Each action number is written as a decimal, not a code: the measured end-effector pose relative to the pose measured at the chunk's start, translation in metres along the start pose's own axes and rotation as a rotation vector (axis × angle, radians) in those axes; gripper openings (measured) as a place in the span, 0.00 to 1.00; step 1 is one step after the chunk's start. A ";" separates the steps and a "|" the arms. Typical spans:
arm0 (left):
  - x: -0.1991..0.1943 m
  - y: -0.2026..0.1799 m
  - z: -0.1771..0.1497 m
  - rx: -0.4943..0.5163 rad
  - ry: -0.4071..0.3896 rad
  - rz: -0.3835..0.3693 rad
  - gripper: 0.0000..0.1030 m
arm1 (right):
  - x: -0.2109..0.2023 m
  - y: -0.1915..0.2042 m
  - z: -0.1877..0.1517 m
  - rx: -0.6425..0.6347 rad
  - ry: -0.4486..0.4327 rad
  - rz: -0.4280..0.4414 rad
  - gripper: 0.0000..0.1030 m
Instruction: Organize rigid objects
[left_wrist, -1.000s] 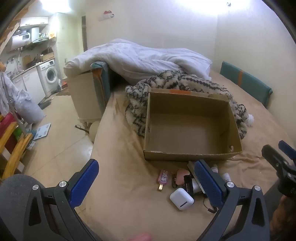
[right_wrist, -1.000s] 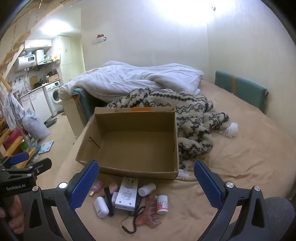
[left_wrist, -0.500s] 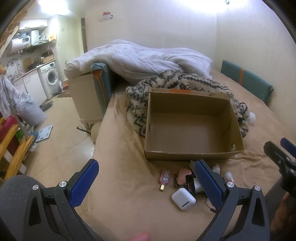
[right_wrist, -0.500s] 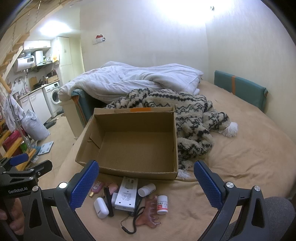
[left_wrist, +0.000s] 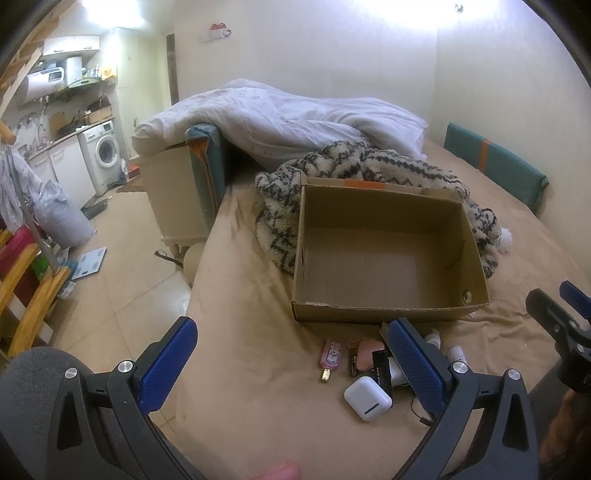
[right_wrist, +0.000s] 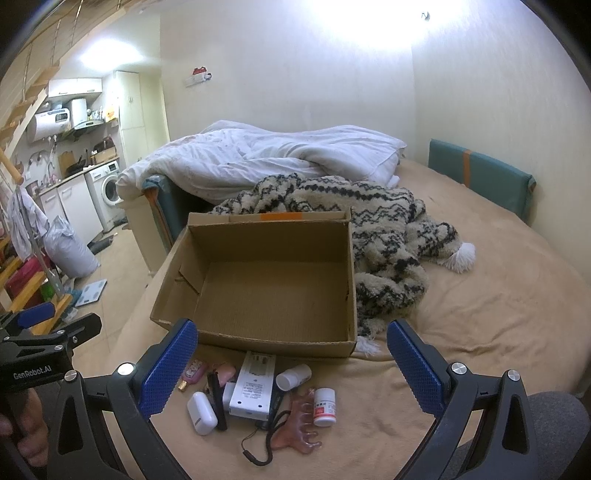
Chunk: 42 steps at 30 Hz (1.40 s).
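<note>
An empty cardboard box (right_wrist: 258, 328) (left_wrist: 384, 308) lies open on the tan bed. In front of it sits a cluster of small items: a white earbud case (right_wrist: 201, 408) (left_wrist: 367, 398), a white power strip (right_wrist: 253, 386), two white pill bottles (right_wrist: 325, 406) (right_wrist: 293, 376), a pink claw-shaped piece (right_wrist: 297, 428), a pink bottle (left_wrist: 328, 360) and a black stick (right_wrist: 216, 398). My left gripper (left_wrist: 291, 365) is open and empty, above the bed left of the cluster. My right gripper (right_wrist: 291, 365) is open and empty, above the cluster.
A patterned fleece blanket (right_wrist: 376, 236) and white duvet (right_wrist: 280, 158) lie behind the box. A teal cushion (right_wrist: 480, 177) stands against the right wall. The bed edge (left_wrist: 199, 280) drops to a tiled floor with a washing machine (left_wrist: 103, 155) and wooden chair (left_wrist: 29, 295).
Both grippers have drifted slightly; the box and items sit a little lower and nearer in the views. Nothing was grasped or moved.
</note>
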<state>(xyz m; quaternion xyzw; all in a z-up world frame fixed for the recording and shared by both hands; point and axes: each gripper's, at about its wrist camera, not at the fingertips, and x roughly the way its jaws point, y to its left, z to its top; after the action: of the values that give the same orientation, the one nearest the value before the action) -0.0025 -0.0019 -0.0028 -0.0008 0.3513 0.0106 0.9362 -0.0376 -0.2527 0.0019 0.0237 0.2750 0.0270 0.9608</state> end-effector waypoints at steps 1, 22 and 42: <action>0.000 0.000 0.000 0.001 0.000 0.001 1.00 | 0.000 0.000 0.000 0.001 0.000 0.002 1.00; 0.001 0.001 -0.001 0.001 0.000 0.006 1.00 | 0.001 -0.002 -0.004 -0.006 0.005 -0.010 1.00; 0.001 0.001 -0.002 0.002 0.001 0.007 1.00 | 0.001 -0.001 -0.003 -0.007 0.006 -0.010 1.00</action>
<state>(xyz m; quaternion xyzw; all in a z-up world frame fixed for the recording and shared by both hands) -0.0027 -0.0008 -0.0052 0.0013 0.3518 0.0138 0.9360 -0.0381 -0.2534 -0.0017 0.0188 0.2776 0.0235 0.9602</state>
